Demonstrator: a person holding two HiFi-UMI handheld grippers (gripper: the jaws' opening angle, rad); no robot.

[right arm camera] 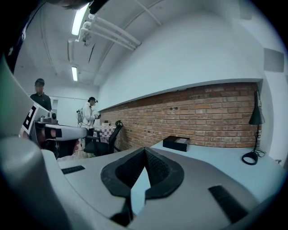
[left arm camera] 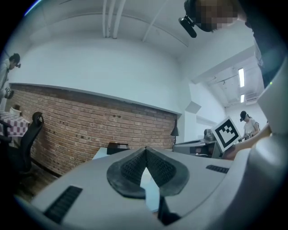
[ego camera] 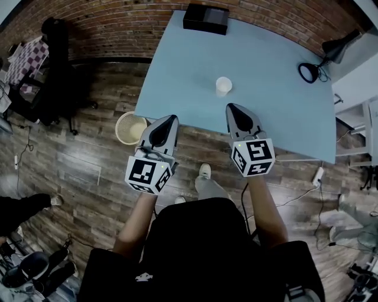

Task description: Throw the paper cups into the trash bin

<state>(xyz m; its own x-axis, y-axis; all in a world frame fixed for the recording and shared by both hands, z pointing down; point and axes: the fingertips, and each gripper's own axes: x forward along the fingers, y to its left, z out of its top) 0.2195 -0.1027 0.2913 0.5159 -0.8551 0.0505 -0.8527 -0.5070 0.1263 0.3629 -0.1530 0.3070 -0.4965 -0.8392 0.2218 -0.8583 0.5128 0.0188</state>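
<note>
A white paper cup (ego camera: 223, 86) stands upright in the middle of the light blue table (ego camera: 195, 71). A round cream trash bin (ego camera: 130, 127) sits on the wood floor by the table's near left corner. My left gripper (ego camera: 172, 118) is shut and empty, hovering at the table's near edge just right of the bin. My right gripper (ego camera: 232, 108) is also shut and empty, its tips a short way in front of the cup. In both gripper views the jaws meet at the tip, left gripper (left arm camera: 145, 149) and right gripper (right arm camera: 144, 149); neither view shows the cup.
A black box (ego camera: 205, 18) lies at the table's far edge and a black desk lamp (ego camera: 321, 62) stands at its right. A black office chair (ego camera: 56, 71) is on the floor at left by the brick wall. Other people stand in the room's background.
</note>
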